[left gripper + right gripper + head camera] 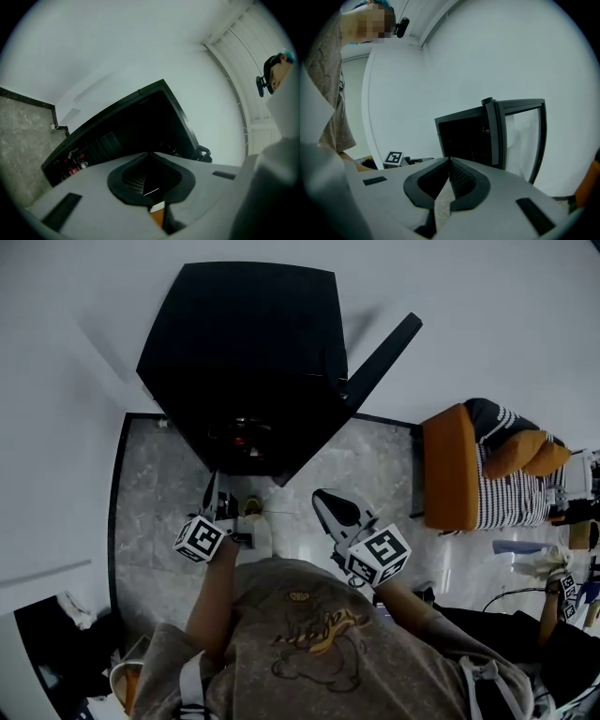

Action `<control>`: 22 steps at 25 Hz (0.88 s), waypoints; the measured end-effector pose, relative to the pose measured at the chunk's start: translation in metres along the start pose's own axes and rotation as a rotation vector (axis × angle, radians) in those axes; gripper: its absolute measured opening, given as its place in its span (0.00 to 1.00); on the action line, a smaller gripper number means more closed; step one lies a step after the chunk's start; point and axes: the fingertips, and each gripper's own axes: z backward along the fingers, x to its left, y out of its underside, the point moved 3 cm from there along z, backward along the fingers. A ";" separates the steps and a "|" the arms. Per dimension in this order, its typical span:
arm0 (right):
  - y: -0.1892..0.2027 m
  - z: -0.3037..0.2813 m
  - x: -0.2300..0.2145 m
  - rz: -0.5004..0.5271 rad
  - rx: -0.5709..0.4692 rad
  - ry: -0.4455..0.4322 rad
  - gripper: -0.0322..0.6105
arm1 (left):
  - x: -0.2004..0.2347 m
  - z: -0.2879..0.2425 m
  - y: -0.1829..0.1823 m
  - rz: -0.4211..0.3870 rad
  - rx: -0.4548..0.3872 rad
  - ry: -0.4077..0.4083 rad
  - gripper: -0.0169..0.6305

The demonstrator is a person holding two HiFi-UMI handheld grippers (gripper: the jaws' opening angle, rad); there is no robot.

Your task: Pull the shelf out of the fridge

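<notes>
Left gripper (214, 486) and right gripper (328, 499) are pressed together, empty; the shelf inside the fridge (244, 352), probably stiff and slick, wants gripping by its front edge.

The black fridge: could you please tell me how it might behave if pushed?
The fridge looks compact and stands on smooth stone floor, so it may slide rather than tip. Its door stands open and would probably swing freely if nudged.

no legible words or numbers; only coded square markers (199, 539) on left gripper (213, 486), right gripper (322, 496).
</notes>
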 end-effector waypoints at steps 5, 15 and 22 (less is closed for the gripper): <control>-0.001 -0.002 -0.004 0.014 0.027 -0.004 0.08 | 0.025 -0.011 0.013 0.044 0.015 -0.026 0.03; 0.001 -0.007 -0.016 0.007 0.064 0.012 0.08 | 0.067 -0.046 0.033 0.161 0.040 -0.040 0.15; -0.002 -0.014 -0.025 0.000 0.074 0.026 0.08 | 0.096 -0.080 0.037 0.187 0.039 -0.083 0.21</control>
